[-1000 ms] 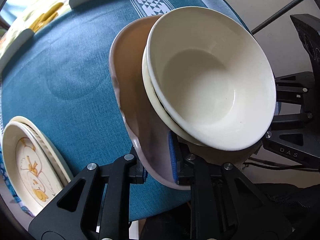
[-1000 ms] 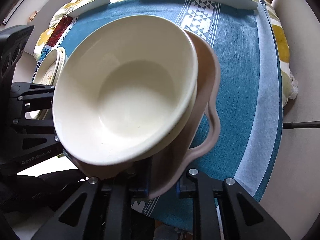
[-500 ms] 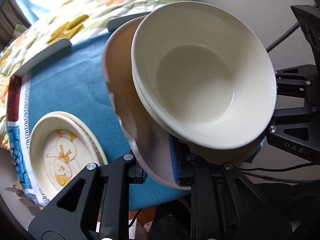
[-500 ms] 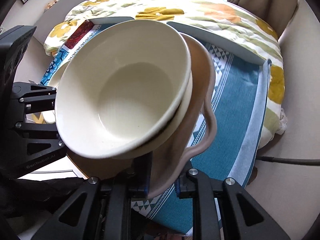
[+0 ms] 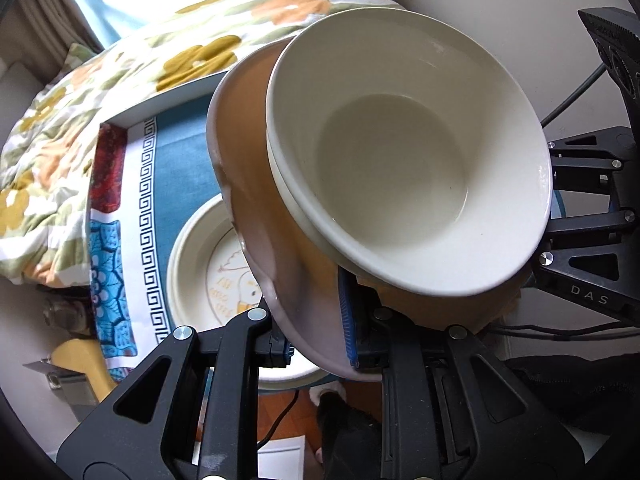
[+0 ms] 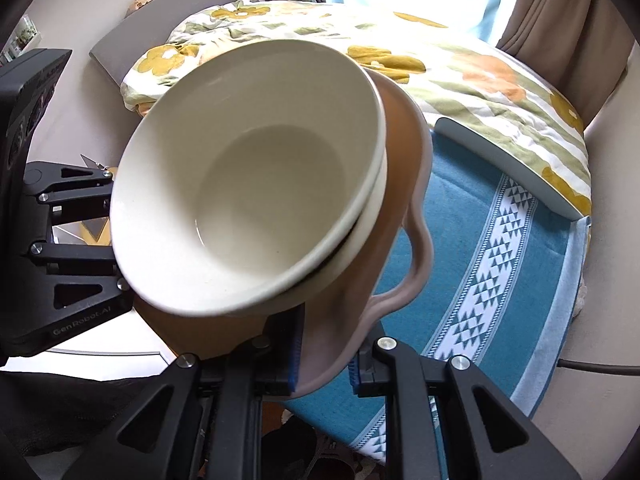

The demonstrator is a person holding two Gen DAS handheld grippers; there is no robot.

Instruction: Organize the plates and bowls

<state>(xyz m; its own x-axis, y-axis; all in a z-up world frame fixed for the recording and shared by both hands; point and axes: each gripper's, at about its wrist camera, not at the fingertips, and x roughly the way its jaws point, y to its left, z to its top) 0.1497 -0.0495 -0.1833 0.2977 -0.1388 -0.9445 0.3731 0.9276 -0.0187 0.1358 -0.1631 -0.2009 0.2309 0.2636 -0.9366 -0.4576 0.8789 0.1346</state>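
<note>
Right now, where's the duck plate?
In the left wrist view the duck plate lies lower left on the blue cloth, beneath the pink dish that the left claw holds.

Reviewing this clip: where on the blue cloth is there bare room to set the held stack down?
Free: the blue cloth between the pink dish and the triangle-patterned band. Crowded: the left end, where the duck plates sit beside the key-pattern border.
</note>
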